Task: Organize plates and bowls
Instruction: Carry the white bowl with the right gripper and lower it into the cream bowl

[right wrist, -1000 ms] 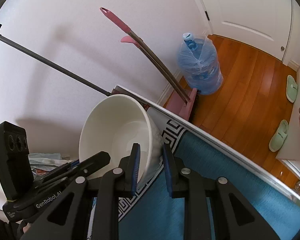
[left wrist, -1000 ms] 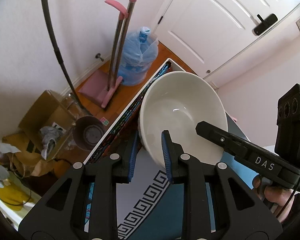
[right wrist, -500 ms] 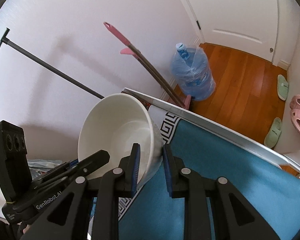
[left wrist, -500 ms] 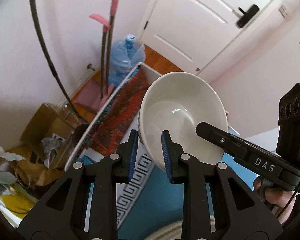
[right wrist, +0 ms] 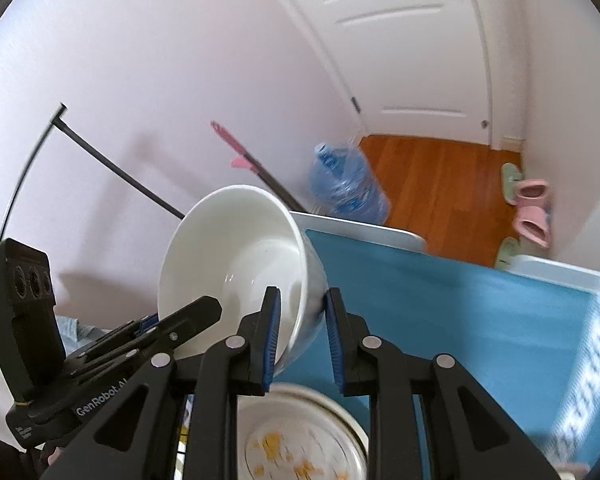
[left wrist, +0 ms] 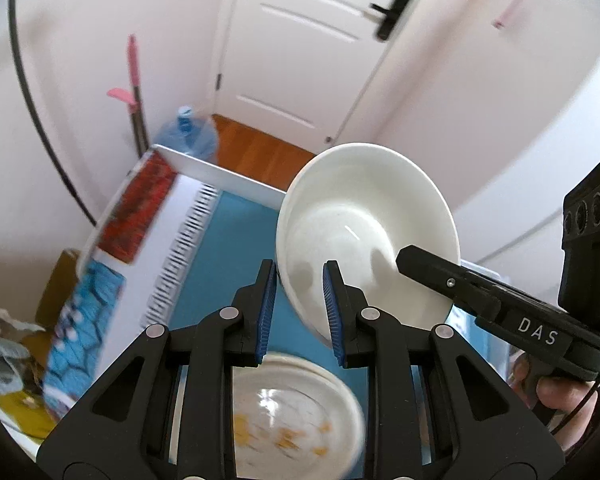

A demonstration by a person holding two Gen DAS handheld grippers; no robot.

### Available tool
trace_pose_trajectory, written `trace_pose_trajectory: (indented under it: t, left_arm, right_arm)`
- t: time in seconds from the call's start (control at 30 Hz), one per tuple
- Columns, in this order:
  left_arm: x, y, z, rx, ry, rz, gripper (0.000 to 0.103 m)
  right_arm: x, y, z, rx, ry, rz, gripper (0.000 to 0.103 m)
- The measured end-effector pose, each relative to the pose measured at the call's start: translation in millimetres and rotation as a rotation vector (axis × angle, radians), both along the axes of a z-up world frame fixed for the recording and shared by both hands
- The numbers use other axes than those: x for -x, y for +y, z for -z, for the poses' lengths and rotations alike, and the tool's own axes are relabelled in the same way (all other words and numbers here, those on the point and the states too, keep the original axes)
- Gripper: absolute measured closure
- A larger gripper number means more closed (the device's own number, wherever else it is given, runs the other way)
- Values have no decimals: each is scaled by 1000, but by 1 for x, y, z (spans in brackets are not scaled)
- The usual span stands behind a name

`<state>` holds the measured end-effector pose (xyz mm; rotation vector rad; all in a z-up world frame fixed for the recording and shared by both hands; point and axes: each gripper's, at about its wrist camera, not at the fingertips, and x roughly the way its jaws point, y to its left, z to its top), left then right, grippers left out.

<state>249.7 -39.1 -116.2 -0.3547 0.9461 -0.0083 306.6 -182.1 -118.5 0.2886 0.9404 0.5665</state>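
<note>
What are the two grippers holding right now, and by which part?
Both hold the white bowl by its rim: the left gripper pinches one side of the rim, and the right gripper pinches the opposite side, above the plate.

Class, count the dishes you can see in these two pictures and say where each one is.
2. A white bowl is held tilted by both grippers above the table; a yellow-patterned dish lies on the blue cloth below it. Others may be hidden.

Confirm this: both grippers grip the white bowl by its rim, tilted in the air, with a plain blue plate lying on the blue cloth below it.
One detail is wrong. Both wrist views show the left gripper and right gripper clamping the tilted white bowl by its rim, but the plate below is white with yellow-orange markings, not plain blue. It does lie on the blue cloth.
</note>
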Motion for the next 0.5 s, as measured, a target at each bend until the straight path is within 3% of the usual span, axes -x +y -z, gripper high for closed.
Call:
trace_pose_trajectory:
  t: [0.2,0.5]
  left_arm:
    - [37,-82,-5,23,6,46,82]
    - [78,-191,16,62,65,154,82]
  right_arm:
    - [60,-77,-10,33,-32,42,82]
    - [127,-178,9,68,4,137,82]
